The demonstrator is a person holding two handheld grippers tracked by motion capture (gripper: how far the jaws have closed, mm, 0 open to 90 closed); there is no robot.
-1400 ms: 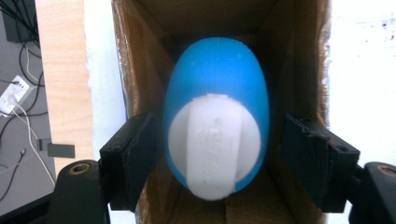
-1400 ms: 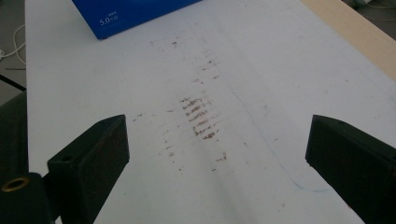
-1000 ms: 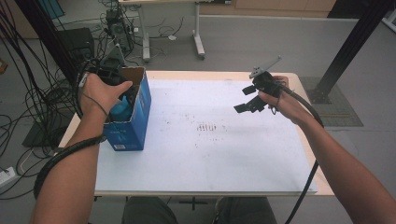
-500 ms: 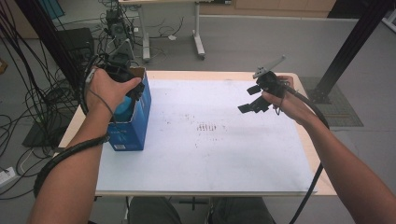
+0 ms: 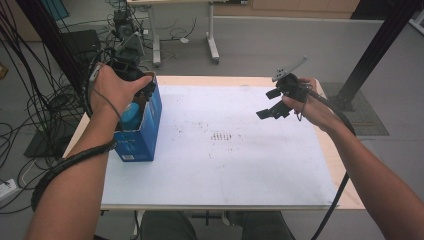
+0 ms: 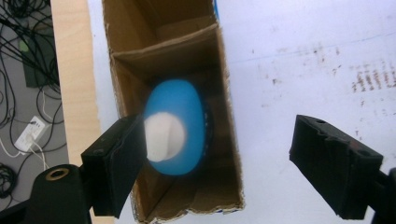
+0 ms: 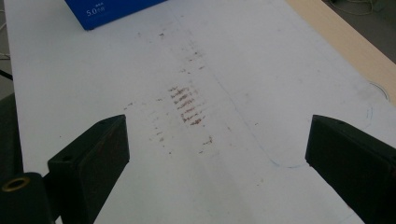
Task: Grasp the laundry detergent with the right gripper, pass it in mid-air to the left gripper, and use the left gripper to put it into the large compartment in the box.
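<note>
- One blue bottle (image 6: 175,128) with a white cap (image 6: 163,135) sat inside the open blue box (image 5: 150,117), its cap end pointing up out of the opening toward the left hand-held gripper.
- Within the box, the bottle lay below a cardboard divider (image 6: 163,51) and took up most of the width between the brown inner walls.
- Above the box hung the left hand-held gripper (image 6: 219,158), its jaws spread wide apart and closed on nothing; in the left gripper view one jaw overlapped the bottle's edge and the other stood out past the box wall over the white sheet.
- Beneath the box lay the white sheet (image 5: 225,160), marked with a patch of reddish-brown smudges (image 5: 222,136) well to the right of the box.
- Under the sheet, the wooden counter (image 5: 340,170) showed as a pale border.
- Well to the right of the box, the right hand-held gripper (image 5: 274,102) was held in the air over the sheet, jaws wide apart and empty.
- Past the counter, left of the box, black cables (image 5: 30,115) lay tangled on the grey floor.
</note>
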